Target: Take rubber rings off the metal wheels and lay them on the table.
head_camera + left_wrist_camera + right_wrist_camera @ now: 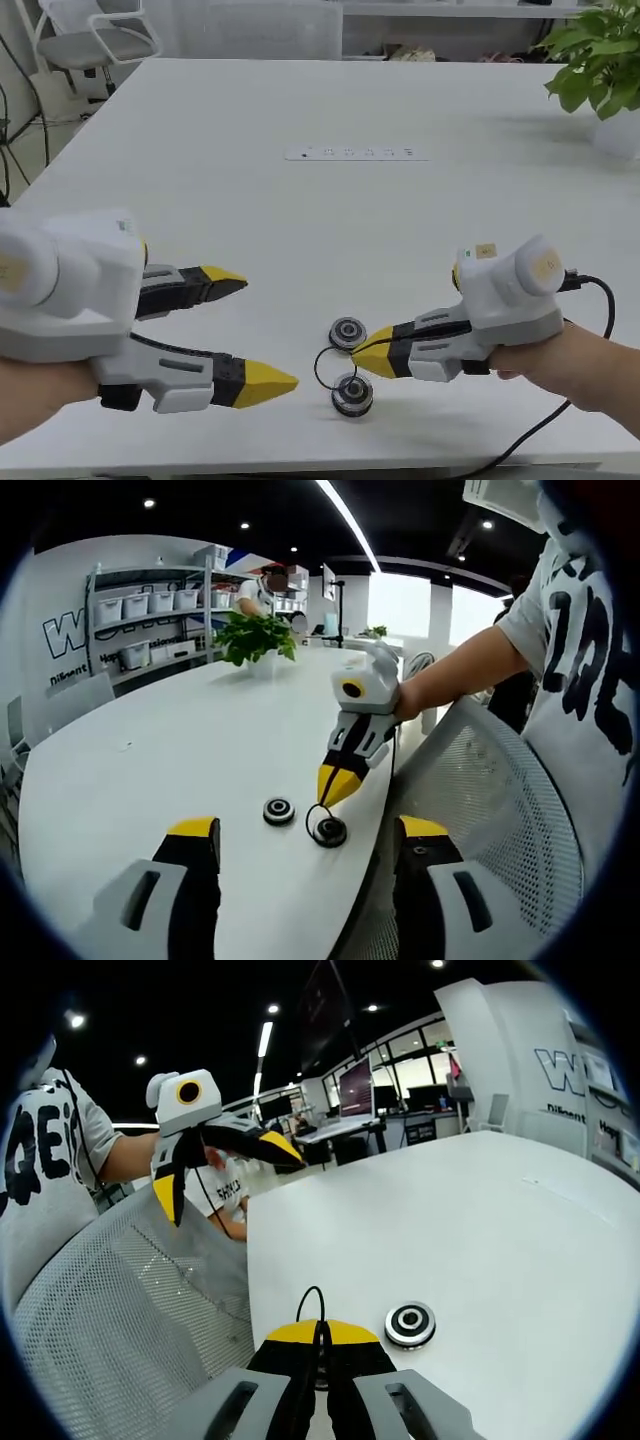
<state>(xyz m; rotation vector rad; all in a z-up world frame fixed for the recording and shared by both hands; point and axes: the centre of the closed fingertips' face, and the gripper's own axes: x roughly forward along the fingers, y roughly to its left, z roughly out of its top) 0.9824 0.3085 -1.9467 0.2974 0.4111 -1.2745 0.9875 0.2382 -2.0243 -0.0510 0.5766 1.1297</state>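
Two small metal wheels lie near the table's front edge, one farther and one nearer. A thin black rubber ring loops out to the left of the nearer wheel, and my right gripper is shut on it. The right gripper view has the ring rising from between the shut jaws of the right gripper, with a wheel just to their right. My left gripper is held open to the left of the wheels, gripping nothing. Beyond its own open jaws, the left gripper view takes in both wheels.
The white table stretches far ahead, with a socket strip set in its middle. A potted plant stands at the far right. A black cable trails from the right gripper. A mesh chair sits at the table's near edge.
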